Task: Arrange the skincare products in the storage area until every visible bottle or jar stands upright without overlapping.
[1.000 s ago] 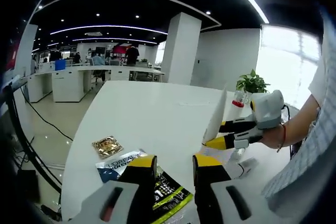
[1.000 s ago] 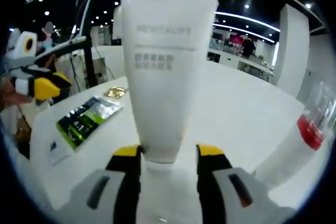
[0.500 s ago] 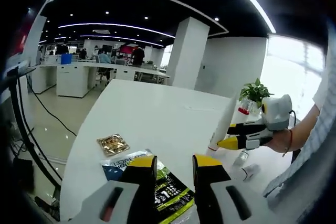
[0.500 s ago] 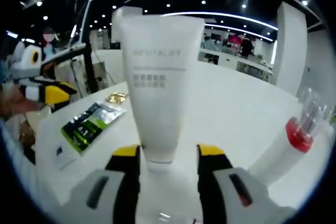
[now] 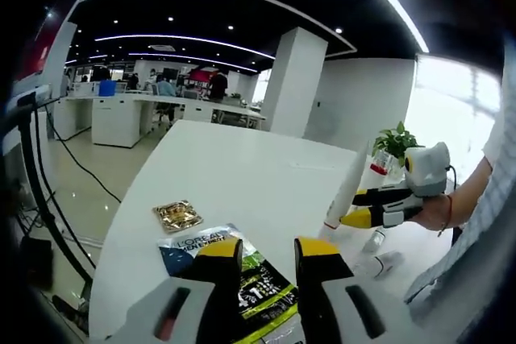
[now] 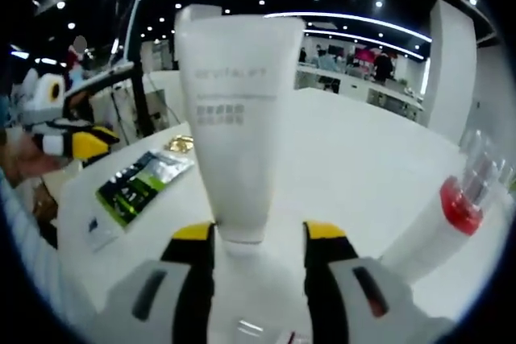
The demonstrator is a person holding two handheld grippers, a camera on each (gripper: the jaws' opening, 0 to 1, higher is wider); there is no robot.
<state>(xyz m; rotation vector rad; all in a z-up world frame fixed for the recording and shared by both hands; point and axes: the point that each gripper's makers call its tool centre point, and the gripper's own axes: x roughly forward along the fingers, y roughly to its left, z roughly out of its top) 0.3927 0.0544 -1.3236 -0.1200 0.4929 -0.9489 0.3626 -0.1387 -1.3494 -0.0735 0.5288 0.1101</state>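
**White tube pinched upright over the table; left jaws spread above the sachets**

In the right gripper view, the right gripper (image 6: 258, 235) has its two yellow-tipped jaws pressed against the narrow lower end of a white tube (image 6: 236, 118), which stands upright with its broad crimped end at the top and grey print across its face. The same tube (image 5: 347, 189) shows in the left gripper view, pinched by the right gripper (image 5: 352, 217) and held by a person's hand (image 5: 435, 209), with its lower end close to the white table (image 5: 242, 175); contact with the table cannot be told.

To the right of the tube, in the right gripper view, a white bottle with a red collar (image 6: 439, 227) leans away, clear at its far end. To the left of the tube lies a green and black sachet (image 6: 137, 185), with a small gold packet (image 6: 181, 144) beyond it.

The left gripper (image 5: 258, 247) has its jaws spread, nothing between them, just above the green and black sachet (image 5: 258, 292). A blue-topped sachet (image 5: 197, 245) overlaps that one, and the gold packet (image 5: 178, 215) lies near, apart from both. A potted plant (image 5: 399, 144) stands beyond the tube.
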